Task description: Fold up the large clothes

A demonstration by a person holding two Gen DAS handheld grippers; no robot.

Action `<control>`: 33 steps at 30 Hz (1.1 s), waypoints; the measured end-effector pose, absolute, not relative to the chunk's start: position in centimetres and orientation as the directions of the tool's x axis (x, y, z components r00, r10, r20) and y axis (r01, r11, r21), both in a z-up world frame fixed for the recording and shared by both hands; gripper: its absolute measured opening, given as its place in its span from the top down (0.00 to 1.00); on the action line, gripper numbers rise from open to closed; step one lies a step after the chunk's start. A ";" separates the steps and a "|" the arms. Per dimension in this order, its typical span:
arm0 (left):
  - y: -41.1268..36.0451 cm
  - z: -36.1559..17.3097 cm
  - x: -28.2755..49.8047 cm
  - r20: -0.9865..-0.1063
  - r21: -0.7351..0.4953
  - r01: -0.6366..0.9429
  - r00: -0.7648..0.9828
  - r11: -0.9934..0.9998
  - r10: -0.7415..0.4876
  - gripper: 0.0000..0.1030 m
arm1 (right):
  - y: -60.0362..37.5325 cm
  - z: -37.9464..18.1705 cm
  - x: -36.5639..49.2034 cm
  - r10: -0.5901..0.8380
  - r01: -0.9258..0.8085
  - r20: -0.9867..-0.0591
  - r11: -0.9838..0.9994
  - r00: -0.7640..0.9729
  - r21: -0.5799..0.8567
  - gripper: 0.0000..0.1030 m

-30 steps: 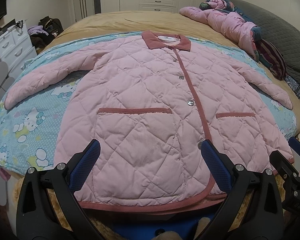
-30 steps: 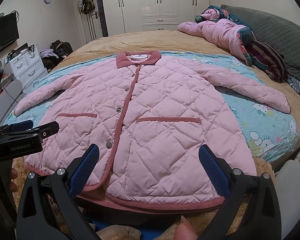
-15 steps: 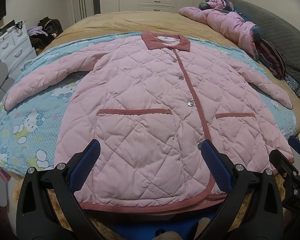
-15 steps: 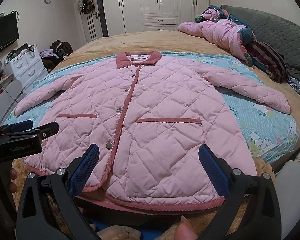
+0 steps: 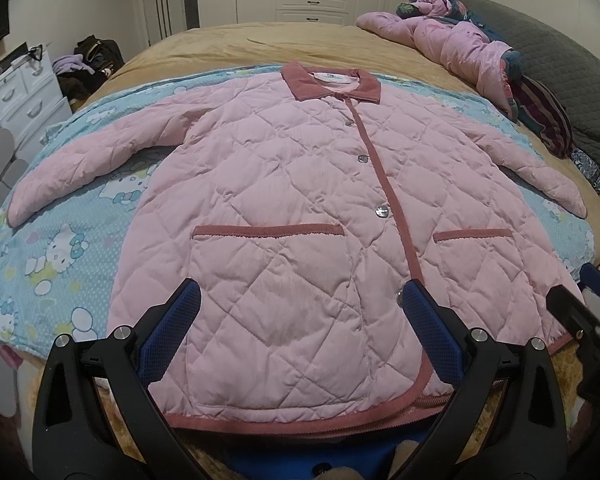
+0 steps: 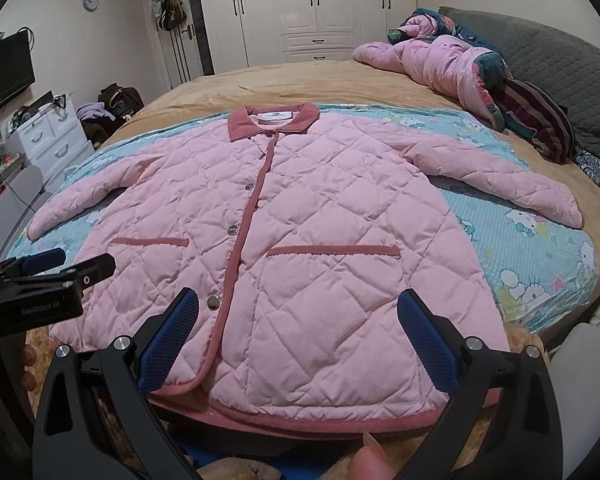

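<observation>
Pink quilted fabric is filling both views: a large padded jacket (image 5: 300, 216) is being shown spread flat, front up and buttoned, on a light blue cartoon-print sheet (image 5: 60, 248) laid over a tan bed cover (image 5: 260, 44). Its dark rose collar (image 5: 332, 86) is lying at the far end and its hem at the near edge of the bed. Both sleeves are stretched outward, the left sleeve (image 5: 88, 164) and the right sleeve (image 6: 500, 176) resting on the sheet. Two rose-trimmed pockets are seen on the front, one on each side of the button placket.

The left tool (image 5: 298, 308) is being held above the hem over the left front panel, its blue-padded fingers (image 5: 172, 328) spread wide apart, with nothing gripped between them. The right tool (image 6: 298, 312) is being held likewise above the hem over the right front panel, jaws wide and empty. A fingertip (image 6: 368, 460) is showing at the bottom of the right wrist view.

A crumpled pink garment (image 6: 440, 64) is lying at the far right of the bed against a grey quilted cover (image 6: 560, 72). White wardrobes (image 6: 312, 12) are standing behind the bed.
</observation>
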State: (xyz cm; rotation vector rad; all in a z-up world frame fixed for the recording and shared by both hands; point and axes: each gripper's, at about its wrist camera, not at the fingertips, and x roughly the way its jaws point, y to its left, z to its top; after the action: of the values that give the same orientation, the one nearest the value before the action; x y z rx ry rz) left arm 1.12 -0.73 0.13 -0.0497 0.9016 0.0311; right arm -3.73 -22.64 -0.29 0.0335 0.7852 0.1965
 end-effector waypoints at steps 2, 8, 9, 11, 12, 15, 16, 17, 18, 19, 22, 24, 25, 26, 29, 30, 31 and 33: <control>-0.7 0.2 1.7 -0.786 -0.028 -0.047 0.618 0.998 0.007 0.08 | -22.7 -0.2 -3.1 0.188 -0.165 -0.703 0.981 0.686 0.101 0.04; -0.2 0.9 4.1 -0.788 -0.040 -0.058 0.616 0.998 0.004 0.08 | -23.0 0.4 -1.3 0.197 -0.173 -0.704 0.979 0.683 0.106 0.04; -0.1 1.1 4.6 -0.785 -0.032 -0.064 0.619 0.997 0.015 0.08 | -23.0 0.6 -0.8 0.202 -0.177 -0.703 0.978 0.681 0.110 0.04; -0.1 1.6 5.5 -0.780 -0.022 -0.072 0.625 0.997 0.028 0.08 | -23.0 0.9 0.2 0.217 -0.187 -0.706 0.975 0.674 0.121 0.04; 0.0 2.0 6.0 -0.776 -0.022 -0.074 0.630 0.997 0.030 0.08 | -23.1 1.1 0.6 0.217 -0.187 -0.707 0.975 0.673 0.121 0.04; 0.1 3.0 7.2 -0.763 -0.029 -0.084 0.646 0.996 0.032 0.08 | -23.0 1.8 1.8 0.213 -0.195 -0.698 0.975 0.684 0.107 0.04; 0.2 3.5 7.8 -0.759 -0.031 -0.089 0.651 0.996 0.035 0.08 | -23.0 2.1 2.2 0.218 -0.197 -0.695 0.974 0.685 0.111 0.04; 0.2 3.8 8.1 -0.756 -0.031 -0.091 0.654 0.995 0.036 0.08 | -23.1 2.5 2.8 0.226 -0.198 -0.692 0.973 0.686 0.122 0.04; 0.1 4.2 8.6 -0.752 -0.032 -0.090 0.659 0.995 0.035 0.08 | -23.2 2.7 3.2 0.231 -0.199 -0.688 0.972 0.688 0.128 0.04; 0.1 4.5 9.0 -0.749 -0.033 -0.092 0.662 0.995 0.037 0.08 | -23.3 3.1 3.7 0.236 -0.200 -0.682 0.971 0.692 0.134 0.04; 0.0 5.2 10.1 -0.745 -0.037 -0.094 0.667 0.995 0.035 0.08 | -23.9 4.0 5.1 0.243 -0.192 -0.672 0.970 0.700 0.151 0.04; 0.0 5.7 11.0 -0.741 -0.052 -0.094 0.671 0.994 0.025 0.08 | -24.3 4.6 6.0 0.239 -0.182 -0.661 0.971 0.712 0.154 0.04; 0.0 6.0 11.6 -0.739 -0.059 -0.093 0.674 0.994 0.019 0.08 | -24.5 4.9 6.5 0.235 -0.180 -0.655 0.972 0.718 0.152 0.04; -0.1 6.1 11.9 -0.738 -0.063 -0.092 0.674 0.994 0.015 0.08 | -24.8 5.2 6.9 0.230 -0.172 -0.650 0.973 0.724 0.153 0.04; -0.3 6.3 13.4 -0.746 -0.070 -0.096 0.666 0.993 0.012 0.08 | -25.7 5.7 8.2 0.232 -0.158 -0.645 0.972 0.728 0.172 0.04; -0.5 6.3 13.9 -0.748 -0.071 -0.096 0.664 0.993 0.010 0.08 | -26.2 5.8 8.8 0.232 -0.148 -0.645 0.972 0.728 0.183 0.04; -0.7 6.3 14.5 -0.749 -0.069 -0.093 0.662 0.993 0.010 0.08 | -26.6 5.9 9.2 0.233 -0.141 -0.643 0.971 0.729 0.192 0.04; -0.9 6.3 15.2 -0.752 -0.066 -0.089 0.659 0.994 0.009 0.08 | -27.7 5.9 10.3 0.217 -0.110 -0.642 0.973 0.735 0.202 0.04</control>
State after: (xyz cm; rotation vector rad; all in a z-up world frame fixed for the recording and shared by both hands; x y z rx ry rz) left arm 15.24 -0.94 6.30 -0.1002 0.8493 0.0551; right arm 10.30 -27.71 5.91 0.1548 0.7232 0.1802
